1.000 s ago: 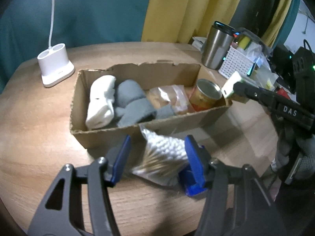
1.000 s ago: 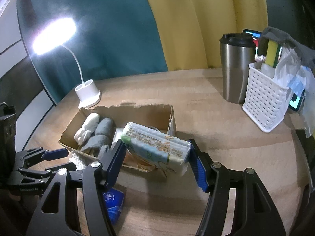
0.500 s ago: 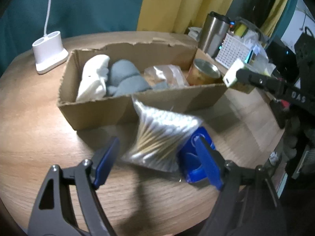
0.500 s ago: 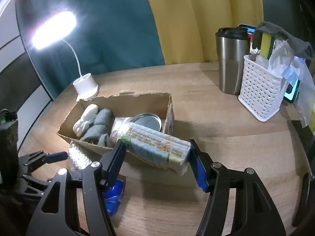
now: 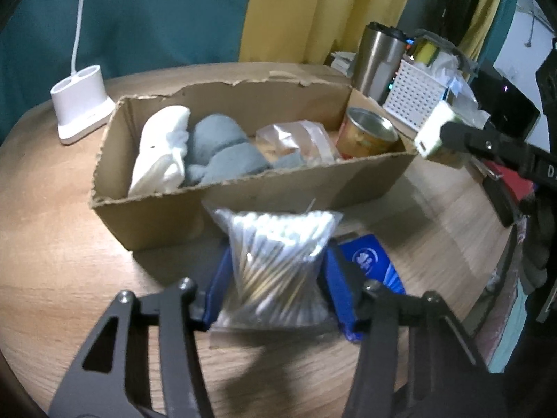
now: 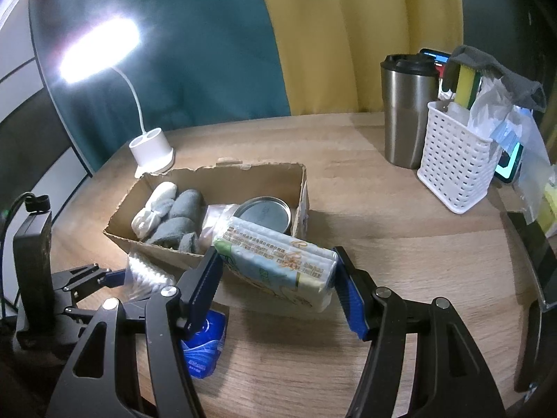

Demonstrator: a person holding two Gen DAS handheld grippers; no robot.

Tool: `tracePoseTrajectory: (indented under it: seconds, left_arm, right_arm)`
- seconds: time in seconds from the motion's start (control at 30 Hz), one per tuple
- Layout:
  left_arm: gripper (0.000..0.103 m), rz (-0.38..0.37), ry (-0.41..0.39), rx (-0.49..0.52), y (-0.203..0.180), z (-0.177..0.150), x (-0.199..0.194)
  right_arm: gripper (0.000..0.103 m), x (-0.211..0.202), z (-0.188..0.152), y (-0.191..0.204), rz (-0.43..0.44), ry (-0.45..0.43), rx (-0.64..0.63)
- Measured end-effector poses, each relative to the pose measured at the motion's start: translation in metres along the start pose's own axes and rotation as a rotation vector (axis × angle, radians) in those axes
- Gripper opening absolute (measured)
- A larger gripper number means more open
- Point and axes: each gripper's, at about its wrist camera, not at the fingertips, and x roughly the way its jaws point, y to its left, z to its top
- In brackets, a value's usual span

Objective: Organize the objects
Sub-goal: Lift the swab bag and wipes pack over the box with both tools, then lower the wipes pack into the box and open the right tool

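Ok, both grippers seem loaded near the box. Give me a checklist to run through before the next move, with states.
1. Left gripper shut on cotton swab bag: ok.
2. Right gripper shut on tissue pack: ok.
3. Cardboard box open on top: ok.
4. Free space inside between the socks, snack bag and can: cannot tell.
5. Blue packet on the table, not boxed: not ok.
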Motion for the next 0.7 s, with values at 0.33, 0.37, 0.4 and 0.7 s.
tracePoseTrajectory:
  seconds: [0.33, 0.37, 0.4, 0.7]
  left_arm:
    - [0.051, -0.019, -0.063, -0.001, -0.003, 0.002, -0.031]
    - [0.051, -0.020, -0.070, -0.002, -0.004, 0.004, -0.034]
    - [0.050, -0.018, -0.078, -0.004, -0.004, 0.006, -0.038]
    - [0.050, -0.006, -0.152, -0.011, -0.001, 0.026, -0.065]
  right_arm:
    - [0.066, -0.007, 0.001, 0.006, 0.004, -0.020, -0.014]
    - [0.066, -0.008, 0.001, 0.007, 0.005, -0.021, -0.015]
    - [0.066, -0.009, 0.001, 0.007, 0.005, -0.024, -0.016]
    - [0.066, -0.015, 0.006, 0.007, 0.014, -0.048, -0.020]
